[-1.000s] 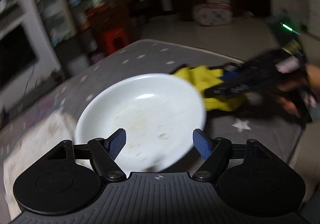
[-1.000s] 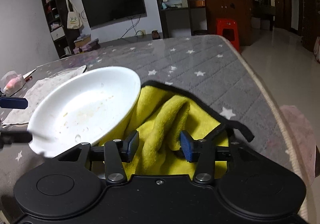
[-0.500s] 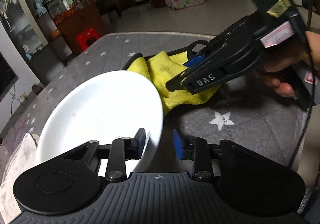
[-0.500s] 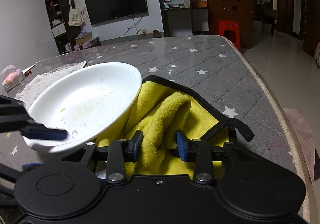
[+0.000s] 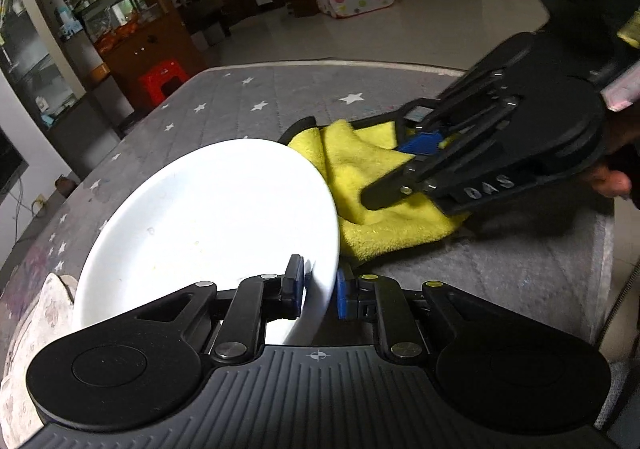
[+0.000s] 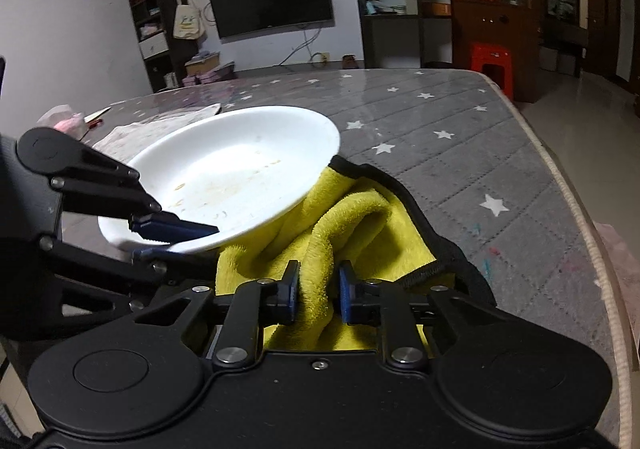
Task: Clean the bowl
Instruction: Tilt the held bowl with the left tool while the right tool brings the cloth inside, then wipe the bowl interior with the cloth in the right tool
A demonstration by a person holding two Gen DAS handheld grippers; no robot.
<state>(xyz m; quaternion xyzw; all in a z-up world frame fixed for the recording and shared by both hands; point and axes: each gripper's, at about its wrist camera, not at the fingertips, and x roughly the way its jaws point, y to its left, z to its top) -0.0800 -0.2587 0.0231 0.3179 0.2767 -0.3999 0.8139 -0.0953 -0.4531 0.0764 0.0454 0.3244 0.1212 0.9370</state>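
A shallow white bowl with dried food specks sits tilted on the grey starred table, its far rim resting on a yellow cloth. My left gripper is shut on the bowl's near rim, one blue pad inside and one outside. In the right wrist view the same bowl lies to the left, with the left gripper clamped on its edge. My right gripper is closing its jaws on a raised fold of the yellow cloth, and the pads press the fold.
The grey starred tablecloth ends at a piped edge on the right. A pale patterned cloth lies behind the bowl, a pink wrapped item beside it. A red stool and cabinets stand beyond the table.
My left gripper closed from wide open onto the bowl's rim. The right gripper's jaws narrowed around the yellow cloth fold and shifted slightly. The bowl's near edge rose a little.
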